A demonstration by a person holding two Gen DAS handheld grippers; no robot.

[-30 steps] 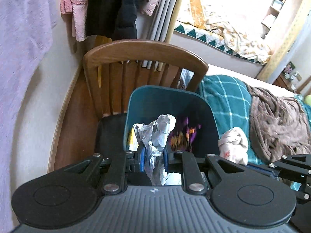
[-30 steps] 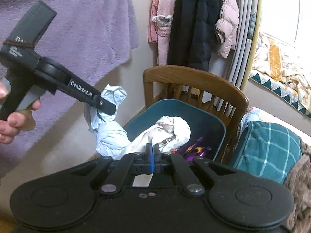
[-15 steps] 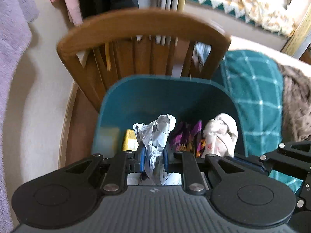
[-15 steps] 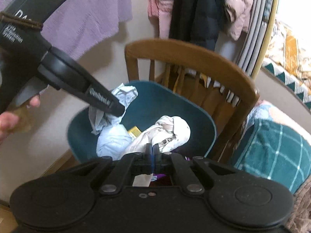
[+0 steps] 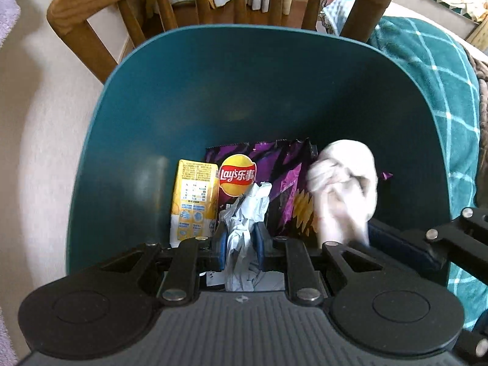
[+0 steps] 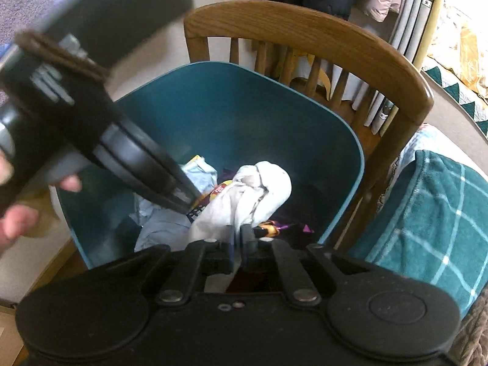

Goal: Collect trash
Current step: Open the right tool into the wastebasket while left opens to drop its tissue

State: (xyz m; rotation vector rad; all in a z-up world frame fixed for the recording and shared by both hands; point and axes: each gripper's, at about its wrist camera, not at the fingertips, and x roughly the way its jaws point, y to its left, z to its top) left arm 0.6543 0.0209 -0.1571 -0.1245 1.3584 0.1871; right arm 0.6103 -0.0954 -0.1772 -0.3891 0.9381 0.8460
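Trash over the bin

Paper [image 5: 244,228] sat crumpled between the pads of my left hand-held gripper [image 5: 241,241], which was clamped on it just above the open teal bin [image 5: 146,116]. My right hand-held gripper [image 6: 237,238] pointed down into the same bin with a white wad [image 6: 250,195] at its fingertips; its jaws had just been opening, a narrow gap showed between them, and the wad's lower end lay in that gap, though I could not tell whether the pads were pressing on it. In the left wrist view the wad [image 5: 344,189] looked blurred near the bin's right wall. Inside the bin lay a purple chip bag [image 5: 274,177] and a yellow carton [image 5: 193,198] standing beside it. From the right wrist view my left hand-held gripper [image 6: 183,195] reached in from the left, with my fingers [image 6: 18,222] on its handle. The bin stood on a wooden chair [image 6: 335,39], and a teal checked blanket [image 6: 433,213] lay on the bed to the right.
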